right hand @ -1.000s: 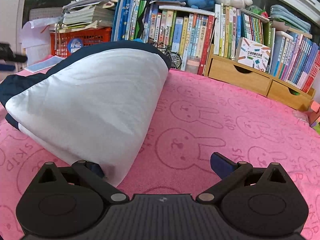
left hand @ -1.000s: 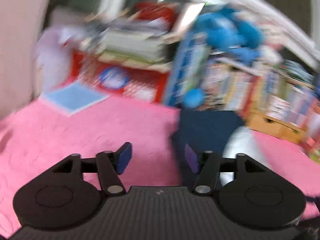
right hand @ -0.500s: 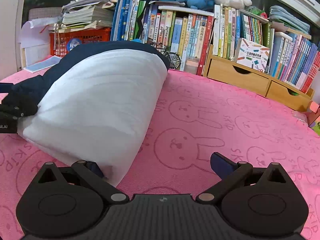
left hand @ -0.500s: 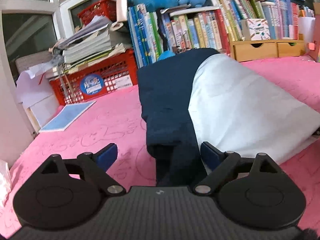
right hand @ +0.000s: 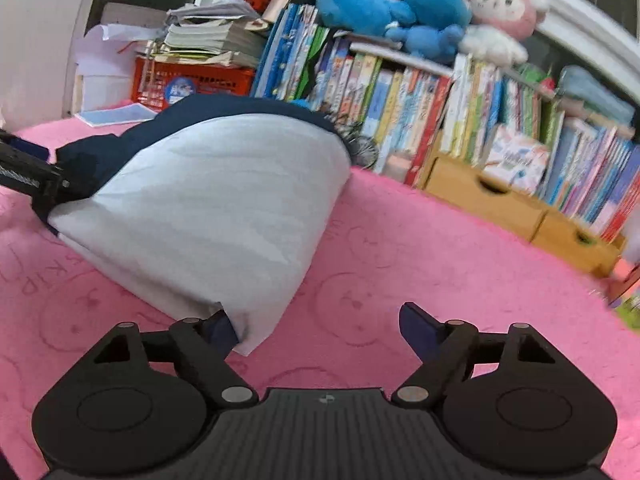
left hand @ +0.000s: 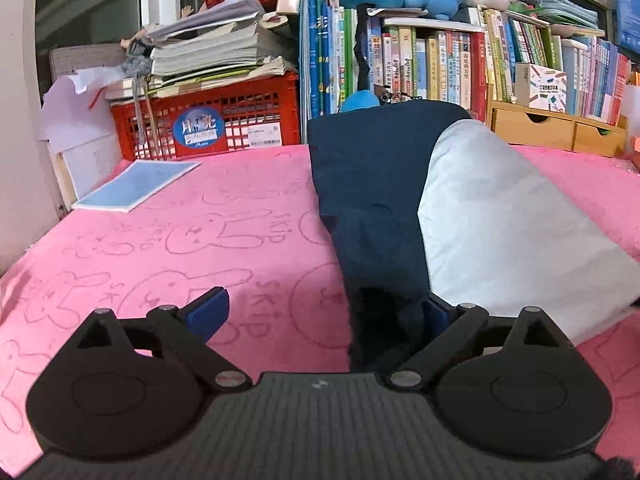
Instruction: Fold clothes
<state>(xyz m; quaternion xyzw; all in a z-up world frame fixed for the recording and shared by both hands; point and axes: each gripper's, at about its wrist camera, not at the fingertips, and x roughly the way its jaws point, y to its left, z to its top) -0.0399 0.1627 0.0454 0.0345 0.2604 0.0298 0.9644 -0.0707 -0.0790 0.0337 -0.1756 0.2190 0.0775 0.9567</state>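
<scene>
Left gripper (left hand: pixel 324 312) had dropped to the navy-and-white garment's (left hand: pixel 500 224) navy corner on the pink table (left hand: pixel 200 240), jaws widening; right gripper (right hand: pixel 316 326) jaws narrowing, ungripped — both corners need pinching next.

We see a worktop (left hand: pixel 248 240) draped in a pink cloth (right hand: pixel 420 264) printed with rabbit outlines. On it, ahead of the tongs, lies a folded navy and white garment (left hand: pixel 472 216). Farther ahead and left of the left tongs (left hand: pixel 324 314) lies a blue booklet (left hand: pixel 138 184), a red crate (left hand: pixel 216 120) behind it, books (left hand: pixel 436 68) and a wooden drawer box (left hand: pixel 556 130) along the far edge.
</scene>
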